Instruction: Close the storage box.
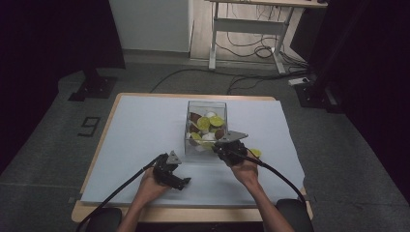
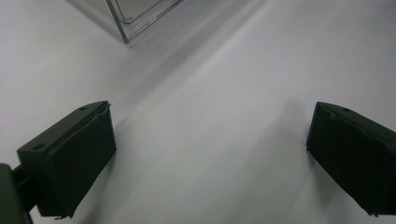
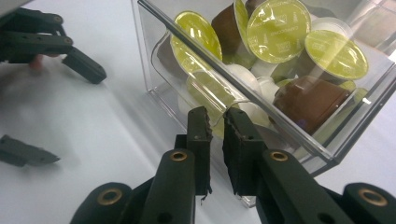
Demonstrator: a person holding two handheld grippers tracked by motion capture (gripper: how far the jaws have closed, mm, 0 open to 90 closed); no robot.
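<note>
The clear box (image 1: 206, 126) of capsules (image 1: 203, 123) sits centre frame on the white sheet (image 1: 140, 130); the right gripper (image 3: 215, 122), clenched, presses its near wall; the left gripper (image 2: 210, 154), released, hovers over bare sheet lower left.

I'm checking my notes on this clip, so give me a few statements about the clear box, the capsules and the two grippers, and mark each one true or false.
1. The clear box holds coffee capsules with yellow-green and brown colours. True.
2. The left gripper is clamped on a capsule. False: its jaws stand wide apart over bare white table cover, nothing between them.
3. The right gripper is at the box, jaws nearly together at the clear wall. True.
4. The box stands on bare wood. False: it stands on the white cover.
5. One yellow-green capsule lies on the cover outside the box, beside the right hand. True.
6. The box is empty. False: it is crowded with capsules.
</note>
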